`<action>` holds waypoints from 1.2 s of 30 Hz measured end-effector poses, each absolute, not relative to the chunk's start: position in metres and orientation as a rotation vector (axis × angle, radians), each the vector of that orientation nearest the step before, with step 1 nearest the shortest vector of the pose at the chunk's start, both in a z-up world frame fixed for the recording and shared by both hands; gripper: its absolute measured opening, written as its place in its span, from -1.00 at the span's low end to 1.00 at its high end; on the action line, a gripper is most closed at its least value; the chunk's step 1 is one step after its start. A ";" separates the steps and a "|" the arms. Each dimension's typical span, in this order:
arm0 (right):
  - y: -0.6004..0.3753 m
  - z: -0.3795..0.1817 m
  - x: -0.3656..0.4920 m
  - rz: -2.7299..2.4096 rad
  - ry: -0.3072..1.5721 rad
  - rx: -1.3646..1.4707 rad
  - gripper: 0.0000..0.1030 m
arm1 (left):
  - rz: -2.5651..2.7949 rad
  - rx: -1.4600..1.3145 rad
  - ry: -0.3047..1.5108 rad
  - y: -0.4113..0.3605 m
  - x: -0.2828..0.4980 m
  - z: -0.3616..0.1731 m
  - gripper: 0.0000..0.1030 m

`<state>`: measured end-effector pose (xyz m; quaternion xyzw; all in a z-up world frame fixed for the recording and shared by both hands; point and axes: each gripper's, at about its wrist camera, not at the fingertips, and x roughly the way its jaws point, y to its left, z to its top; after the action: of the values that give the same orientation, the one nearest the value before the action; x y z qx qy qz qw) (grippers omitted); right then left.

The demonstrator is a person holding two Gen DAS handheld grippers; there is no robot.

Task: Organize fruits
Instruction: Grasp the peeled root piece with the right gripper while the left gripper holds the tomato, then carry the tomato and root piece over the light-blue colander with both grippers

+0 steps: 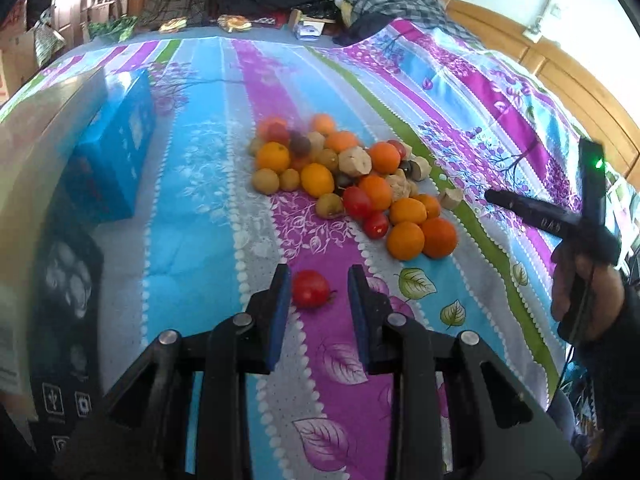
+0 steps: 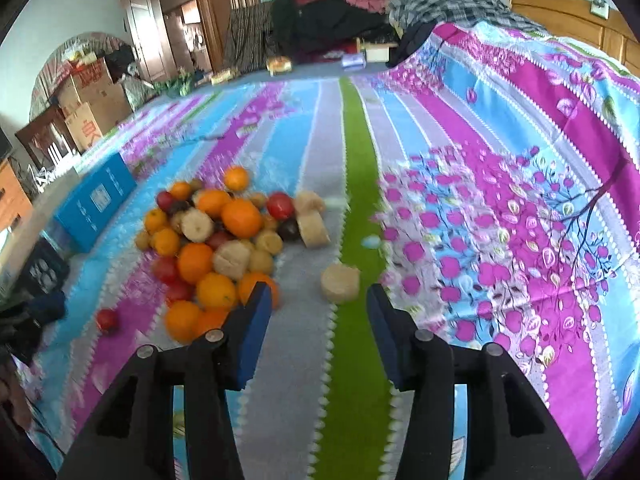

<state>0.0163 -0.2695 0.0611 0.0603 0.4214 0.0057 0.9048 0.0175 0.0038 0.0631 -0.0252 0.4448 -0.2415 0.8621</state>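
Flat blue cardboard box (image 1: pixel 116 148) at far left on striped floral bedsheet (image 1: pixel 208 200). Left gripper (image 1: pixel 319 280) with blue pads apart, clamping nothing; small red tomato (image 1: pixel 310 289) alone on the sheet just past the tips. Beyond, heaped oranges, tomatoes and pale cut chunks (image 1: pixel 352 176). Right gripper (image 2: pixel 319 304) likewise parted and empty, pale round cut chunk (image 2: pixel 340 287) just ahead, beside the heap.
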 end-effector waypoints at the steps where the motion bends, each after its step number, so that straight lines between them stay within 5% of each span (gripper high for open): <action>1: -0.271 0.056 0.017 0.007 0.881 0.120 0.04 | -0.507 -0.059 0.938 0.004 0.018 0.061 -0.43; 13: -0.271 -0.001 0.069 -0.011 0.975 0.059 0.02 | -0.525 -0.033 0.991 -0.006 0.024 0.033 -0.40; 17: -0.271 -0.001 0.066 -0.030 0.958 0.049 -0.31 | -0.495 -0.030 0.978 -0.004 0.023 0.025 0.07; 20: -0.274 0.000 0.064 -0.037 0.953 0.074 -0.31 | -0.488 -0.019 0.965 -0.007 0.027 0.021 0.09; 26: -0.278 0.007 0.056 -0.050 0.927 0.109 -0.31 | -0.518 -0.004 0.976 -0.018 0.035 0.013 0.04; 30: -0.278 0.013 0.048 -0.050 0.921 0.149 -0.31 | -0.530 0.028 0.978 -0.027 0.037 0.013 -0.31; 36: -0.258 0.032 0.036 -0.029 0.901 0.144 -0.31 | -0.505 0.020 0.974 -0.023 0.037 0.020 -0.42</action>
<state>0.0355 -0.2582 0.0322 0.0696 0.4351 -0.0141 0.8976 0.0366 -0.0234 0.0205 0.0094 0.4629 -0.2401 0.8532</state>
